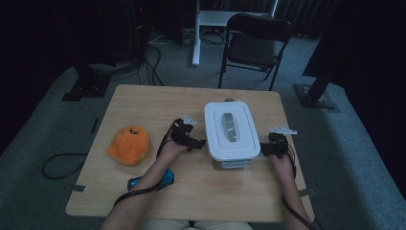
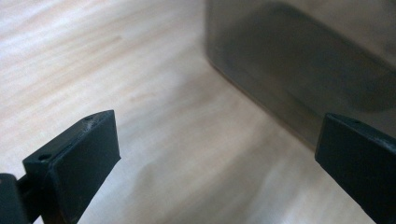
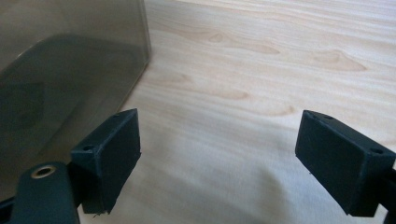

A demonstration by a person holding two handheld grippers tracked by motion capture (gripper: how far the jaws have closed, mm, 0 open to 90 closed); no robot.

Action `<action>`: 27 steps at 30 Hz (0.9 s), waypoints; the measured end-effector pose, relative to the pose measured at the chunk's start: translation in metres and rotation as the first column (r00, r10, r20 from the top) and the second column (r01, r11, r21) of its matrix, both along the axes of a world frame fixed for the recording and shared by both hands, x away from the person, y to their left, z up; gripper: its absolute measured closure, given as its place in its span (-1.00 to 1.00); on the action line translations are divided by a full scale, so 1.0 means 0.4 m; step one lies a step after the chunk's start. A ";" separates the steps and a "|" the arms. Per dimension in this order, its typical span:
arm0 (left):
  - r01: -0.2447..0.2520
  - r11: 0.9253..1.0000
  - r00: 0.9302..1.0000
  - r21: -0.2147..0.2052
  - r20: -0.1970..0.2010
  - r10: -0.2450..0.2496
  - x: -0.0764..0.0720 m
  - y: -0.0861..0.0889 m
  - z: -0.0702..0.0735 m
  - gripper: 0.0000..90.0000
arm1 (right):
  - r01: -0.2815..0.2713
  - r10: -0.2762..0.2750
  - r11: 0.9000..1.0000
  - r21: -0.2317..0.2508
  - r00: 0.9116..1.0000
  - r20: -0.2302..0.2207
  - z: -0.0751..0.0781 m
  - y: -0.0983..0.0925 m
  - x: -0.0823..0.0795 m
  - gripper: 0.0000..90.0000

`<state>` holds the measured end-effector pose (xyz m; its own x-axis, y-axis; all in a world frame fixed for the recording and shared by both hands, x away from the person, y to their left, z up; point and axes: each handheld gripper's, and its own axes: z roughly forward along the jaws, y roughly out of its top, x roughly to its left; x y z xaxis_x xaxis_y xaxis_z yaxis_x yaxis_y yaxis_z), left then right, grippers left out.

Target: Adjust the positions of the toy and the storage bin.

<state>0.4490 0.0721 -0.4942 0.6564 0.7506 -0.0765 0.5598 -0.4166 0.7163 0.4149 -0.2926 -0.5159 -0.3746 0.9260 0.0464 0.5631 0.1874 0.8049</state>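
Wood-grain tabletop (image 1: pixel 143 103) carries a lidded storage box (image 1: pixel 231 135), white on top with a grey handle (image 1: pixel 231 127) set into its lid, and the two grippers flank it. The left gripper (image 1: pixel 197 143) sits just beside the box's left wall, held in the person's left hand (image 1: pixel 171 149); in the left gripper view its two black jaws stand wide apart with nothing but bare wood between them, and the box's translucent grey wall (image 2: pixel 299 65) rises just beyond the right-hand jaw. Whether that jaw touches the wall cannot be told. The right gripper (image 1: pixel 265 149) is at the box's right side near its front corner, held in the right hand (image 1: pixel 283 165); in the right gripper view its jaws are likewise spread wide over empty table, with the box's smoky wall (image 3: pixel 70 70) close against the left-hand jaw and open wood stretching away past the other. Neither gripper holds anything. Well off to the far side of the left gripper from the box lies an orange plush toy (image 1: pixel 129 144) with a small dark face, resting on the table and touching nothing else. Nearer the person than the left gripper, partly under the left forearm, lies a small blue object (image 1: pixel 165 177) whose kind is too dim to tell. Beyond the table, on the grey carpet, stands a dark folding chair (image 1: pixel 253 45).
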 end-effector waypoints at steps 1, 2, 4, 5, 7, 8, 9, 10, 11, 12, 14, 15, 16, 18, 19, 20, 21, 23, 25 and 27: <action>-0.003 1.000 1.000 -0.002 0.000 0.003 0.007 -0.002 0.001 -0.99 | -0.001 0.001 1.000 -0.003 1.000 0.000 0.000 0.002 0.007 -0.69; -0.002 1.000 1.000 0.001 0.002 0.002 0.014 -0.005 0.002 -0.99 | -0.003 0.003 1.000 -0.004 1.000 0.002 0.000 0.004 0.015 -0.69; 0.002 1.000 1.000 0.009 0.000 -0.002 0.026 -0.013 0.002 -0.99 | 0.003 -0.003 1.000 0.000 1.000 -0.001 0.000 0.006 0.029 -0.69; 0.005 1.000 1.000 0.014 0.000 -0.005 0.031 -0.017 0.003 -0.99 | 0.006 -0.006 1.000 0.005 1.000 -0.003 0.000 0.006 0.035 -0.69; 0.005 1.000 1.000 0.019 0.001 -0.005 0.037 -0.021 0.004 -0.99 | 0.009 -0.009 1.000 0.023 1.000 -0.010 -0.001 0.006 0.046 -0.69; 0.007 1.000 1.000 0.017 0.001 -0.007 0.039 -0.022 0.004 -0.99 | 0.007 -0.007 1.000 0.028 1.000 -0.013 -0.001 0.007 0.050 -0.69; 0.005 1.000 1.000 0.014 -0.001 -0.005 0.040 -0.023 0.004 -0.99 | 0.003 -0.002 1.000 0.030 1.000 -0.014 -0.001 0.010 0.053 -0.69; 0.005 1.000 1.000 0.013 0.001 -0.005 0.040 -0.023 0.004 -0.99 | -0.004 0.004 0.999 0.033 1.000 -0.017 -0.001 0.014 0.055 -0.69; 0.008 1.000 1.000 0.011 -0.001 -0.008 0.039 -0.024 0.004 -0.99 | -0.012 0.012 0.999 0.032 1.000 -0.017 -0.001 0.017 0.055 -0.69; 0.010 1.000 1.000 0.010 -0.005 -0.010 0.038 -0.024 0.004 -0.99 | -0.022 0.022 0.999 0.034 1.000 -0.017 -0.001 0.021 0.056 -0.69; 0.012 1.000 1.000 0.016 -0.003 -0.012 0.034 -0.026 0.005 -0.99 | -0.051 0.052 0.998 0.045 0.999 -0.017 0.000 0.030 0.055 -0.65; 0.014 1.000 1.000 0.019 -0.002 -0.014 0.032 -0.027 0.005 -0.99 | -0.053 0.053 0.998 0.043 0.998 -0.018 0.001 0.033 0.054 -0.62; 0.016 1.000 1.000 0.019 -0.004 -0.016 0.030 -0.027 0.006 -0.99 | -0.051 0.052 0.998 0.043 0.998 -0.020 0.002 0.034 0.053 -0.60; 0.020 1.000 1.000 0.022 -0.002 -0.020 0.026 -0.028 0.008 -0.99 | -0.056 0.057 0.997 0.045 0.998 -0.021 0.004 0.035 0.051 -0.56; 0.025 0.999 1.000 0.028 0.002 -0.025 0.024 -0.028 0.009 -0.99 | -0.060 0.061 0.997 0.039 0.998 -0.021 0.006 0.035 0.049 -0.56; 0.026 0.999 1.000 0.034 0.007 -0.026 0.021 -0.028 0.011 -0.99 | -0.067 0.068 0.997 0.033 0.998 -0.018 0.009 0.036 0.046 -0.54; 0.024 0.999 1.000 0.036 0.007 -0.024 0.019 -0.028 0.012 -0.99 | -0.076 0.077 0.997 0.023 0.997 -0.012 0.011 0.038 0.043 -0.54; 0.025 0.999 1.000 0.041 0.008 -0.025 0.014 -0.025 0.013 -0.99 | -0.094 0.095 0.995 0.026 0.995 -0.024 0.013 0.040 0.039 -0.53; 0.025 0.999 1.000 0.043 0.007 -0.026 0.006 -0.024 0.014 -0.99 | -0.098 0.099 0.995 0.020 0.995 -0.023 0.014 0.043 0.033 -0.52; 0.027 0.998 1.000 0.049 0.011 -0.028 -0.006 -0.023 0.015 -0.99 | -0.101 0.101 0.995 0.018 0.995 -0.022 0.014 0.046 0.025 -0.51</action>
